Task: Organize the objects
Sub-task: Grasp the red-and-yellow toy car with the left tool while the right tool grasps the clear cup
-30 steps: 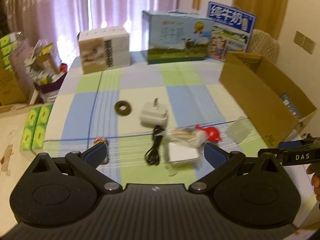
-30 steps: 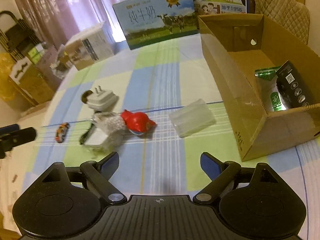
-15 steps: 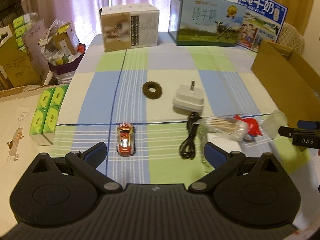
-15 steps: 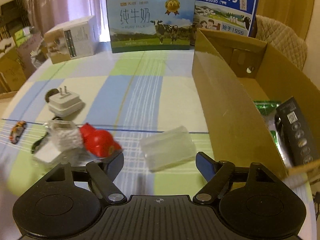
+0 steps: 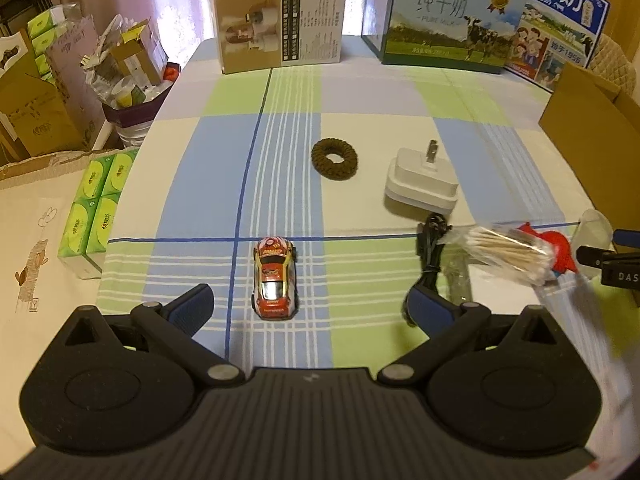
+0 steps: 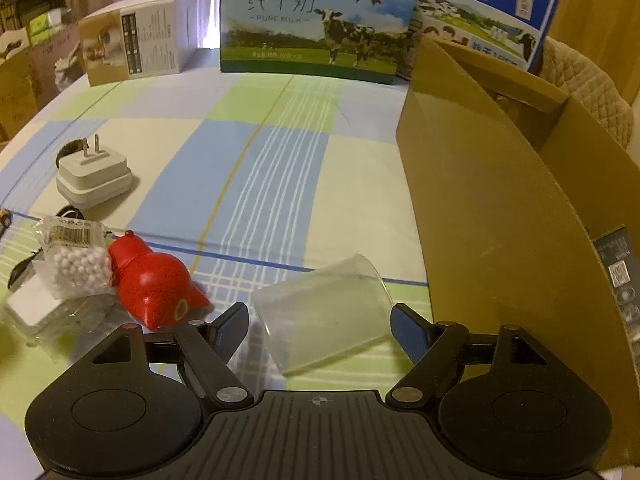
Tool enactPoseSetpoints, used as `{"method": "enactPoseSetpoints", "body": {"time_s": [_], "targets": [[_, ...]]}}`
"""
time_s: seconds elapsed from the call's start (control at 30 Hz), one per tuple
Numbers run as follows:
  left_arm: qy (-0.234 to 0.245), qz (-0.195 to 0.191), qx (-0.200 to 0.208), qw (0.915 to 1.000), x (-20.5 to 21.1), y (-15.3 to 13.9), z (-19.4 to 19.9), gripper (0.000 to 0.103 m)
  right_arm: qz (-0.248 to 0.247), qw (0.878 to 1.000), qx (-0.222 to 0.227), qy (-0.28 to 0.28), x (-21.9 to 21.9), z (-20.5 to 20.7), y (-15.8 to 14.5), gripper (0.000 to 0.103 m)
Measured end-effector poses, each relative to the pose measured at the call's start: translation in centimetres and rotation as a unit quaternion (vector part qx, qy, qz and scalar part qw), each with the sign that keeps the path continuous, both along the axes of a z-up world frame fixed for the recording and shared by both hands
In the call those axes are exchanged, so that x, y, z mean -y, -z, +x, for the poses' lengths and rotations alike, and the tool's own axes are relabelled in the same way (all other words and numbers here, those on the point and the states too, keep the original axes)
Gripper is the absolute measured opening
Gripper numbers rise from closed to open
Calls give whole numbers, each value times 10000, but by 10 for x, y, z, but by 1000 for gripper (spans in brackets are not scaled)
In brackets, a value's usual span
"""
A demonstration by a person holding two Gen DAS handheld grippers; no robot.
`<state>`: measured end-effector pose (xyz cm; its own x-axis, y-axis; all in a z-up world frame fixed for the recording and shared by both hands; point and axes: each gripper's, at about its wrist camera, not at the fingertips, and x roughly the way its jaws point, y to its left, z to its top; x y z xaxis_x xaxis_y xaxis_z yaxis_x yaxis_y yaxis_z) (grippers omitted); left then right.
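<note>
Checked tablecloth with scattered small items, seen past the left gripper.
Jaws wide apart, nothing between the pads. Toy car just ahead, between the fingers; brown ring beyond it; white plug adapter to its right; black cable; bag of cotton swabs; red object; two cartons at the far edge.
</note>
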<state>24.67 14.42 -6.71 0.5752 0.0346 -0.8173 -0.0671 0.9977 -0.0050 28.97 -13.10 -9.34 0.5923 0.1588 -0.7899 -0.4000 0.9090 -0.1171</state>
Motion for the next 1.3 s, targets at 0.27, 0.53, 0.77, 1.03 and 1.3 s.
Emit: {"method": "enactPoseSetpoints", "body": {"time_s": [0.27, 0.53, 0.77, 1.03, 1.3], "targets": [[-99, 89, -167, 9998, -13, 19, 23, 87, 170, 9994, -288, 59, 4, 12, 5, 25], [12, 118, -269, 9996, -17, 32, 41, 72, 391, 9980, -470, 159, 6, 16, 1, 26], [56, 98, -289, 9995, -16, 40, 48, 46, 811, 9949, -462, 381, 9, 14, -16, 71], [37, 108, -244, 9996, -18, 38, 52, 27, 1130, 9887, -553, 817, 8, 41, -10, 66], [-23, 145, -293, 9995, -17, 36, 48, 27, 985, 9902, -598, 790, 6, 51, -2, 50]]}}
